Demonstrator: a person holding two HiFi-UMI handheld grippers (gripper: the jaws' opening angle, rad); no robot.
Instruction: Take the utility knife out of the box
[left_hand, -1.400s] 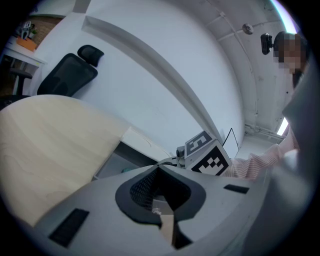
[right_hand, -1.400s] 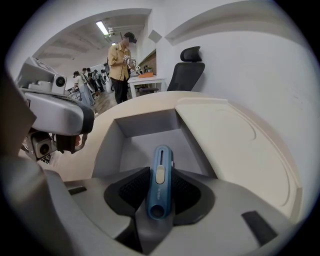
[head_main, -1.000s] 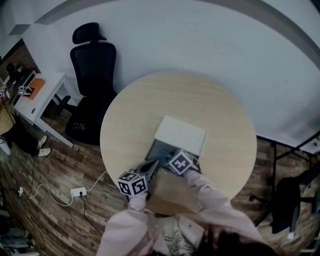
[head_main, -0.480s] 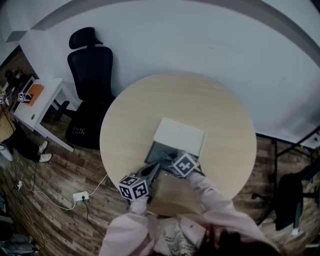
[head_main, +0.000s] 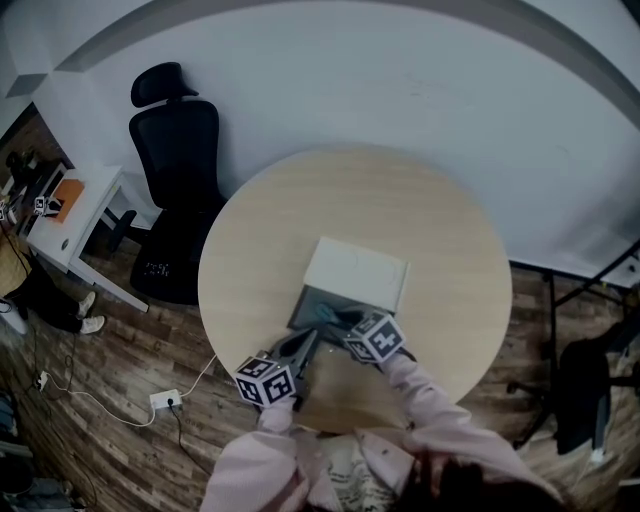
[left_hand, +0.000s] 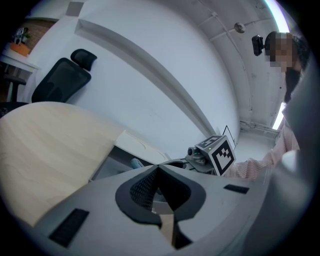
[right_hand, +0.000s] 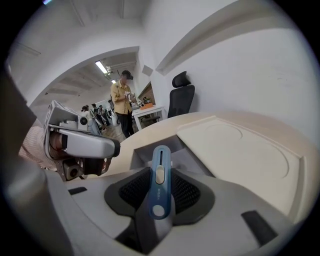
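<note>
The blue utility knife (right_hand: 160, 176) lies lengthwise between the pads of my right gripper (right_hand: 159, 172), which is shut on it just above the open grey box (head_main: 312, 300). In the head view the right gripper (head_main: 338, 318) reaches into the box from the near side. The box's white lid (head_main: 356, 274) lies folded back on the far side. My left gripper (head_main: 305, 342) sits at the box's near left corner. In the left gripper view its pads (left_hand: 145, 186) meet at the tips, with a thin brown and grey flap edge (left_hand: 166, 224) between them.
The box sits on a round pale wooden table (head_main: 300, 220). A brown flap (head_main: 345, 388) lies at the near table edge between my arms. A black office chair (head_main: 175, 150) stands to the left, with a white desk (head_main: 60, 215) beyond it. People stand far off in the right gripper view.
My right gripper has risen a little with the blue knife in it and tilted slightly. The left gripper has stayed at the box corner.
</note>
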